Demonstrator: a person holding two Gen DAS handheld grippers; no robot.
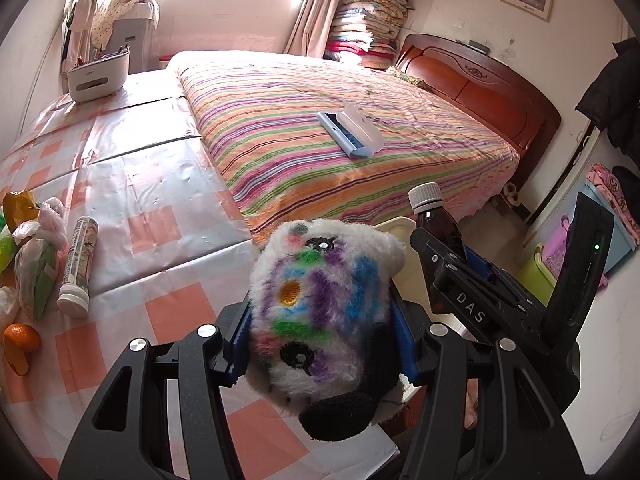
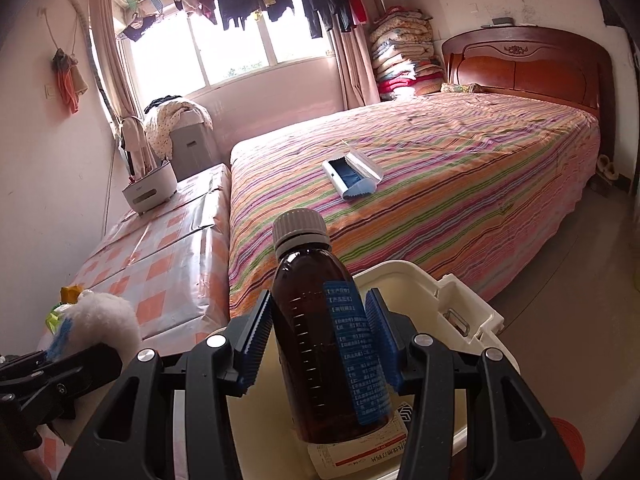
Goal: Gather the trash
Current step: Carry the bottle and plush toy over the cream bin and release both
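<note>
The left gripper (image 1: 320, 328) is clamping a scribbled-on plush panda (image 1: 324, 320) at the table's (image 1: 160, 200) near edge, while the right gripper (image 2: 320, 344) is gripping a brown bottle (image 2: 320, 344) above the white bin (image 2: 440, 300).

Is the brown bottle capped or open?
Capped: a grey screw cap sits on the brown bottle held in the right gripper.
</note>
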